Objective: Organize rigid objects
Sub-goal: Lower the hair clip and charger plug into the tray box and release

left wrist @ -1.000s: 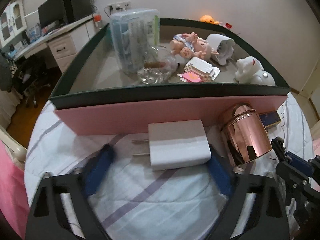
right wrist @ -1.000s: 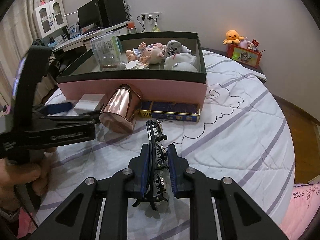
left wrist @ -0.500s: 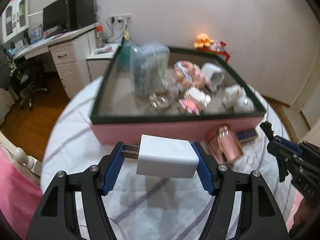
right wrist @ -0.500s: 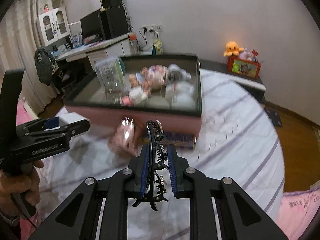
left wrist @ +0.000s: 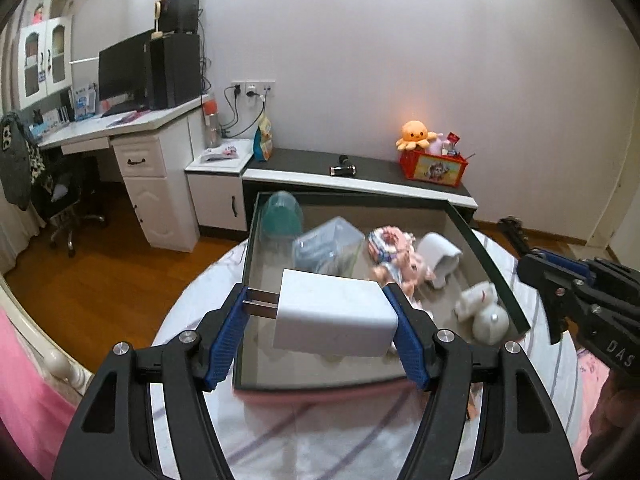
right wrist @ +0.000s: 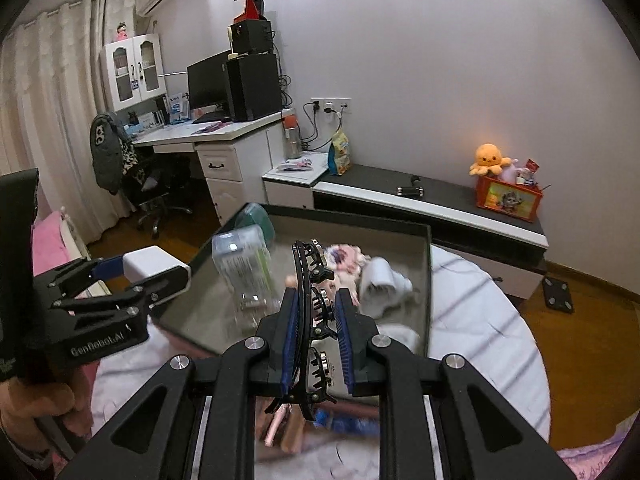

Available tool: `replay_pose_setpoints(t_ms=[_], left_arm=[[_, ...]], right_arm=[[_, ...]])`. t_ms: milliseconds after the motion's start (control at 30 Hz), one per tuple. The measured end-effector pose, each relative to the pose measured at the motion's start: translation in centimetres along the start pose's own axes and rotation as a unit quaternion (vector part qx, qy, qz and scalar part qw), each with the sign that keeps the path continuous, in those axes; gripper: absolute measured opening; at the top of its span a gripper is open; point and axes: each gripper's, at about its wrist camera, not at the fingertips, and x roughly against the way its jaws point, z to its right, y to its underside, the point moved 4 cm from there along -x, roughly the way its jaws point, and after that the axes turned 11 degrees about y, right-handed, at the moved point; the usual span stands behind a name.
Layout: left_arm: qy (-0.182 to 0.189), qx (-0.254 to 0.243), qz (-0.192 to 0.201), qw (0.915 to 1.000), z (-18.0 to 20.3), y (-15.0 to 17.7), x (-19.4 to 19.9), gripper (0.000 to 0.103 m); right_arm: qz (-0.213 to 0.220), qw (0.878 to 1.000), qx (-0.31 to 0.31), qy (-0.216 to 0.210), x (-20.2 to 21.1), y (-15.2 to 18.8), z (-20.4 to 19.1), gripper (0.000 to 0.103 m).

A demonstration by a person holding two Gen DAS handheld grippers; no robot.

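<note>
My left gripper (left wrist: 318,322) is shut on a white plug adapter (left wrist: 334,314), prongs pointing left, held in the air over the near left part of the dark-rimmed pink storage box (left wrist: 245,280). The adapter also shows in the right wrist view (right wrist: 154,262). My right gripper (right wrist: 316,330) is shut on a black hair claw clip (right wrist: 310,300), held above the box (right wrist: 429,280). Inside the box lie a clear plastic container (left wrist: 328,246), a doll (left wrist: 394,256), a white curved piece (left wrist: 438,258) and a white figurine (left wrist: 486,312).
The box sits on a round table with a white striped cloth (left wrist: 304,432). A rose-gold cup (right wrist: 286,426) and a blue box (right wrist: 348,424) lie blurred below my right gripper. A desk (left wrist: 120,128) and a low cabinet (left wrist: 360,178) stand behind.
Both grippers have risen well above the table. The left one closed on the adapter and lifted it from the cloth to over the box. The right one kept hold of the claw clip.
</note>
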Motion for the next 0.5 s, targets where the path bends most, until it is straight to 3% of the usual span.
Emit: replay_pose_setpoints(t_ms=[267,300,333,367,400,467,500], left_arm=[[-0.007,-0.005,-0.015,0.9999,-0.1,-0.9,-2.9,0.069],[-0.01,-0.006,-0.015,0.9998,-0.1,-0.9,-3.0,0.074],[-0.013,-0.008,-0.014,0.9998,-0.2,-1.1,-3.1,0.088],[-0.018,-0.008,-0.007,0.9998,-0.1,-1.1,-2.9,0.096],[-0.023,-0.009,0.002,0.9997,0.1,-1.2,-2.5,0.103],[-0.026,-0.009,0.018,0.9995,0.0,-1.4,-1.6,0.103],[-0.026,-0.008,0.021,0.9994,-0.1,-1.4,-1.2,0.103]], right_arm=[[-0.024,1.0,-0.016,-0.006,-3.7,-0.9,0.1,0.019],[-0.026,0.999,-0.022,-0.002,-4.1,-0.9,0.3,0.02],[-0.027,0.999,-0.027,-0.002,-4.3,-0.9,0.6,0.022],[-0.029,0.999,-0.033,-0.002,-4.5,-0.9,0.8,0.043],[-0.028,0.999,-0.043,-0.001,-4.6,-0.8,1.2,0.078],[-0.019,0.998,-0.066,0.014,-4.4,-0.5,2.0,0.099],[-0.013,0.997,-0.076,0.011,-4.2,-0.3,2.4,0.103]])
